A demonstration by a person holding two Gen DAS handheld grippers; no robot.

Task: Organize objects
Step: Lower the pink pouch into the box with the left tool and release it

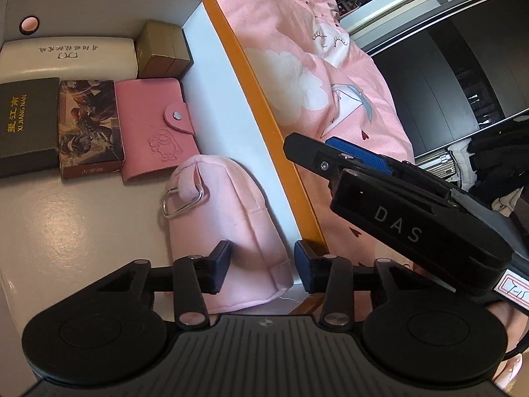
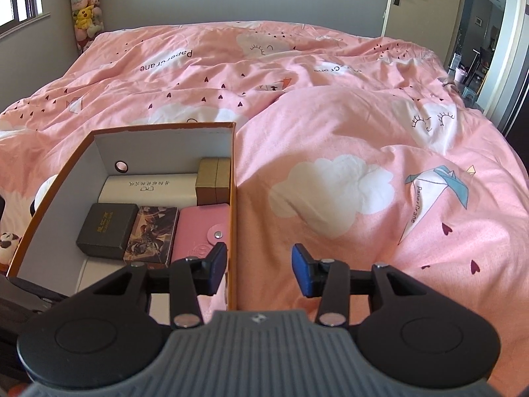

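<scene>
Here our left gripper holds its jaws apart around the pink pouch inside the box; our right gripper, at three o'clock, straddles the wall, jaws apart.

Pink pouch upright in box

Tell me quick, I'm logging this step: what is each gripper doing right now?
Left gripper: open, jaws around the pink pouch but not pressing it.
Right gripper: open, holding nothing, astride the box wall.
</scene>
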